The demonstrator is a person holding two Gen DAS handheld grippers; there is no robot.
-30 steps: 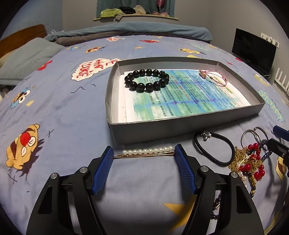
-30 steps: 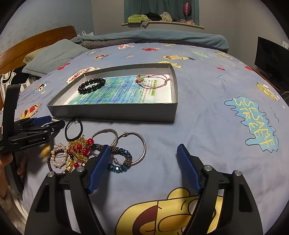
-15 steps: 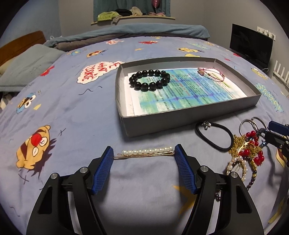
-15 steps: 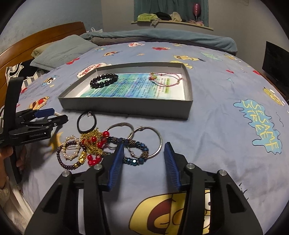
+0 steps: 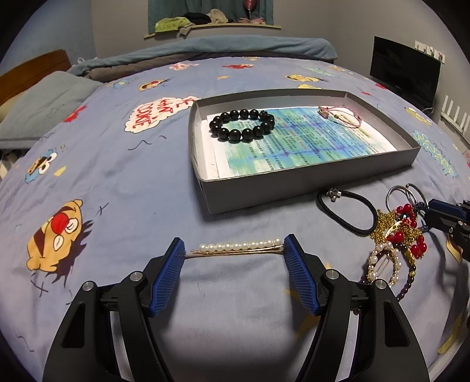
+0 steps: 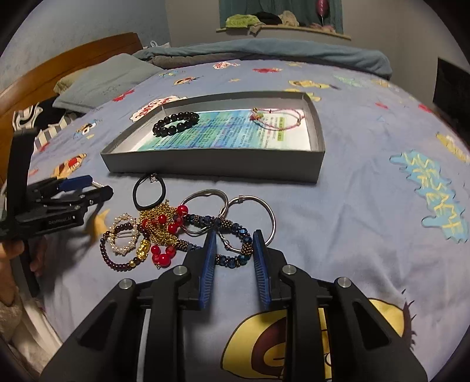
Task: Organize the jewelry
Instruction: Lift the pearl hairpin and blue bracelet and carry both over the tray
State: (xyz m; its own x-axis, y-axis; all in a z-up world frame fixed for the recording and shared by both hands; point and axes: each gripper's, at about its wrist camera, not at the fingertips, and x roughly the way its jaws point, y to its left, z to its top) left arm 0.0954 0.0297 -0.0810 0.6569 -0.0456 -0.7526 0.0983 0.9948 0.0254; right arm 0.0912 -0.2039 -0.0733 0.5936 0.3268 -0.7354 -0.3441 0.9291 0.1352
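This was a home bedroom. A bed spread with a blue cartoon-print sheet filled both views, with a grey pillow, a wooden headboard and a rolled teal duvet at its far end. A wall shelf held heaped clothes, and a dark television stood aside.

Your two wrist cameras, low over the bed

Both face the headboard, angled down, sharing the grey tray and jewelry pile.
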